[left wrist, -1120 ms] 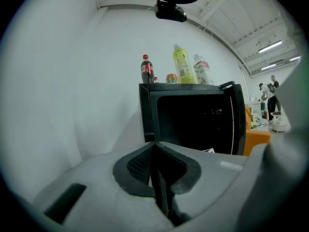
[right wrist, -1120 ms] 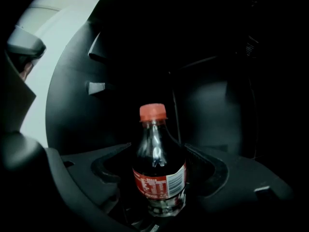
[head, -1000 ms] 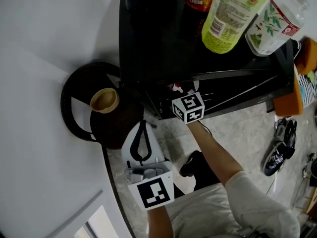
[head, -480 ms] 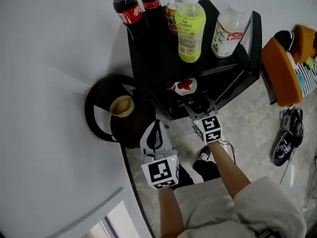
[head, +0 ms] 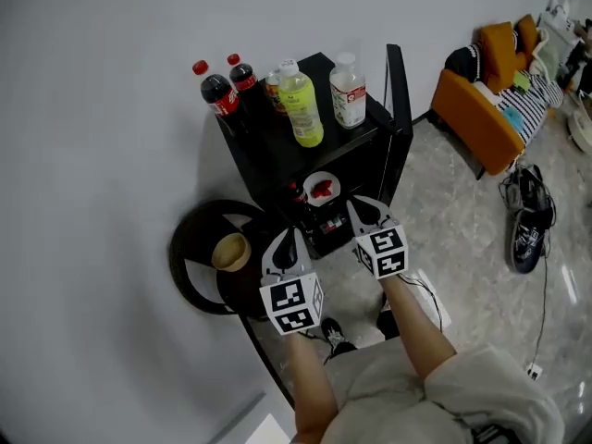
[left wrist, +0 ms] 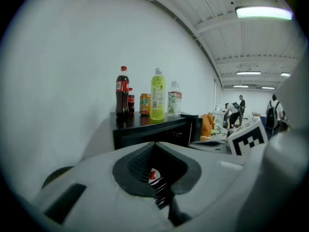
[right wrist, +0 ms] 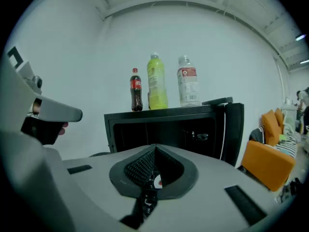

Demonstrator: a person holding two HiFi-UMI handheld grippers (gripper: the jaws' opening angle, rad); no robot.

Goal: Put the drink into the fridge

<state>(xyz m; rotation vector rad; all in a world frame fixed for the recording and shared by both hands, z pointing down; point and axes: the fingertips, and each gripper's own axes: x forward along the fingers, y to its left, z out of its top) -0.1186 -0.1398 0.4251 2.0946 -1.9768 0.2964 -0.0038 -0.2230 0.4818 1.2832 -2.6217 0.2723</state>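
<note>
The right claw [right wrist: 154, 148] is holding its two jaws pressed fully together with nothing between them. The left claw [left wrist: 154, 145] beside it is doing the same, tips meeting and empty. Both are hovering low in front of the squat black fridge [head: 277, 151], whose door [head: 396, 81] is standing open on the right side. A small red-and-white item [head: 321, 190] is sitting inside. The drinks are standing upright in a row on the fridge's flat top, ahead of both claws and higher than them. From the left they are two dark cola bottles with red caps [head: 220, 95], an orange can [head: 274, 91], a tall yellow-green plastic bottle [head: 302, 111] and a clear bottle with a red label [head: 349, 91]. I am not able to tell which drink is meant. The right claw is looking nearer to the yellow-green and clear bottles, the left to the colas. With each bottle's long axis running vertical, I am guessing a claw will be needing to open first, then rise and come in level at the bottle's side. Off to the left, a tan cup [head: 231, 251] is resting on a dark round stand [head: 190, 239] by the wall.
</note>
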